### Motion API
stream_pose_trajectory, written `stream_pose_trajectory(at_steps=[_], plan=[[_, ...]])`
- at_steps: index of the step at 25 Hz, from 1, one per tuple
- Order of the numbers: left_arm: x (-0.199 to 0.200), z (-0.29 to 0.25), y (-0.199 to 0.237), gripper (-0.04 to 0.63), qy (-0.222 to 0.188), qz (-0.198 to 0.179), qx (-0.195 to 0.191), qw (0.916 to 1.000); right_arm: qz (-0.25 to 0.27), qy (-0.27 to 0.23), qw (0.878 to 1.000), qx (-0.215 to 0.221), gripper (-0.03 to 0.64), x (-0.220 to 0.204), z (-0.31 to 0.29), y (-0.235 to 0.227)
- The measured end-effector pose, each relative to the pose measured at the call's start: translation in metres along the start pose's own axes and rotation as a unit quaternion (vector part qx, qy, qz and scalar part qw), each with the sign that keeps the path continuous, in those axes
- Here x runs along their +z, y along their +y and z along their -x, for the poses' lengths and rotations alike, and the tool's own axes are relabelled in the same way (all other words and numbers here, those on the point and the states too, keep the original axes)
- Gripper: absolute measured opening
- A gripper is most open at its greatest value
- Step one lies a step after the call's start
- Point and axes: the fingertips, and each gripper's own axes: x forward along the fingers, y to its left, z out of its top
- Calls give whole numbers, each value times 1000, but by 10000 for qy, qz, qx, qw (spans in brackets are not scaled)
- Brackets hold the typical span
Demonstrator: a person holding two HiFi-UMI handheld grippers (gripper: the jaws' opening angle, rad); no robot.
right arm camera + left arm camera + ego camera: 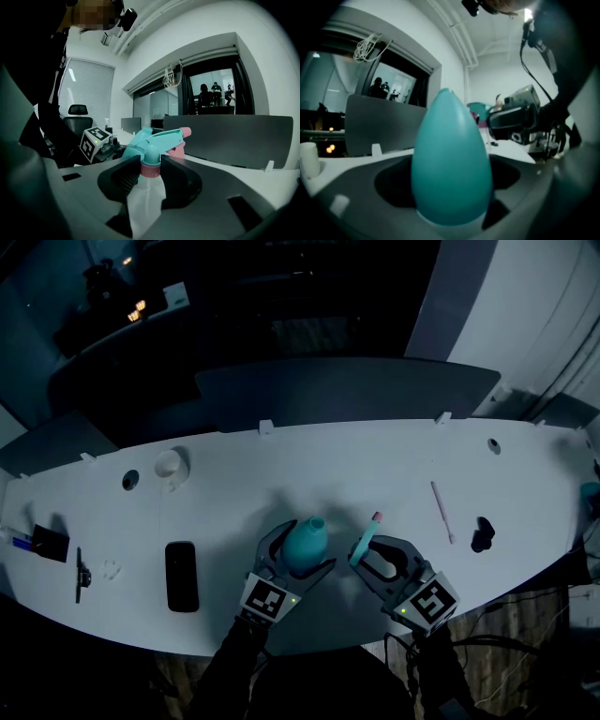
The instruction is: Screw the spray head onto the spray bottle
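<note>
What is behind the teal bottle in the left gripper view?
A bit of the teal and pink spray head shows past the right edge of the bottle, beside the dark right claw. The bottle covers the rest of the head.

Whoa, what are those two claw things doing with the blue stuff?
A person holds a gripper in each hand over the white table. The left gripper is clamped on the teal spray bottle, and the right gripper grips the spray head by its pink collar. The two parts are side by side, not yet joined.
</note>
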Motion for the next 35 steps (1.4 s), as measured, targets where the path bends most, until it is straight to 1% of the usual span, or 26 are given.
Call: stream_pose_trajectory(at_steps=[3,5,12,15,17,20,24,26,29,31,35], plan=[[-13,-5,-5,443,170,-145,-6,9997,28,54,10000,-2,141,-1,1,0],[-20,-7,-6,443,237,-173,-10,9996,44,67,10000,-19,141,-2,1,-1],[-31,-11,-11,442,245,7,-168,9996,47,142,9999,-37,141,-4,0,-2],[-33,-13,-10,443,271,164,-204,9993,29,155,9999,-14,141,-5,-1,-2],[-40,-12,-10,443,439,267,-281,9983,34,146,9999,-1,141,-6,-2,-3],[-52,-10,-11,443,808,372,-365,9954,33,127,9999,17,141,-5,-4,-4],[-63,-14,-17,443,1268,159,-531,9904,54,118,9999,39,141,-5,-6,-5],[-63,-13,-18,443,1267,154,-564,9902,49,117,9999,47,141,-4,-6,-6],[-58,-10,-16,442,995,261,-571,9931,-13,132,9999,37,141,-6,-6,-9],[-55,-8,-16,443,905,313,-572,9938,-15,174,9998,26,141,-9,-7,-11],[-58,-8,-22,443,1048,204,-719,9917,12,170,9998,41,141,-9,-13,-11]])
